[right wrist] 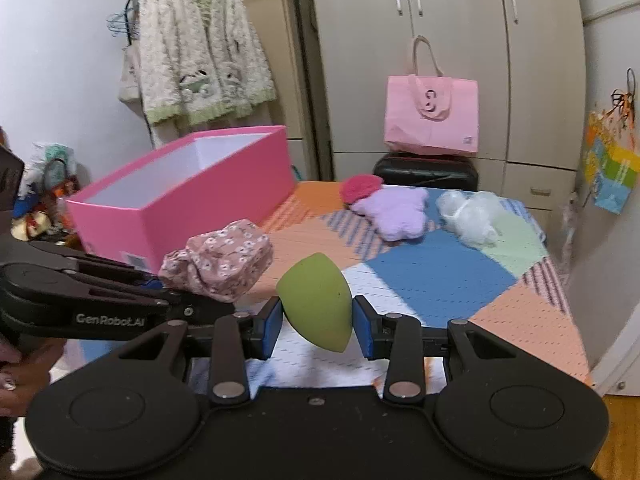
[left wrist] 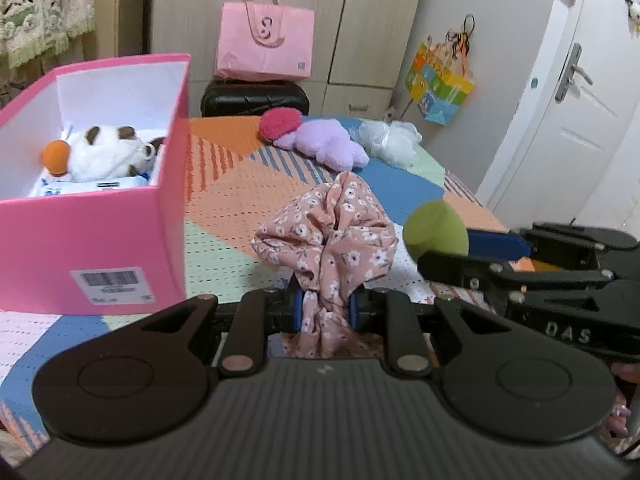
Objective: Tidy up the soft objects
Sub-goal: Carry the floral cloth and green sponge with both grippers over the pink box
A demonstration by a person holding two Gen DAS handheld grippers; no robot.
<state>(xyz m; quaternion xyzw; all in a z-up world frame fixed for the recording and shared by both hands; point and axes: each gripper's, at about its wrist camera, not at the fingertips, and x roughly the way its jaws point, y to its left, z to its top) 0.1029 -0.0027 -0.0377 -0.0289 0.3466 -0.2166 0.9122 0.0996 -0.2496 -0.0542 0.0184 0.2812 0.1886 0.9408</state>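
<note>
My left gripper [left wrist: 326, 307] is shut on a pink floral scrunchie [left wrist: 328, 236], held above the patterned mat; the same scrunchie [right wrist: 218, 258] shows at the left of the right wrist view. My right gripper [right wrist: 317, 322] is shut on a green egg-shaped sponge [right wrist: 318, 308], which also shows as the green sponge [left wrist: 435, 234] beside the scrunchie. A pink box [left wrist: 96, 236] stands to the left, with a white plush toy [left wrist: 108, 156] and an orange ball inside. The pink box [right wrist: 192, 196] lies ahead and left of both grippers.
At the mat's far end lie a red fluffy piece [left wrist: 280, 122], a purple plush [left wrist: 326, 142] and a white mesh puff [left wrist: 390, 140]. Behind them are a black case [left wrist: 254, 98], a pink tote bag [left wrist: 266, 42], wardrobes and a door [left wrist: 576, 120].
</note>
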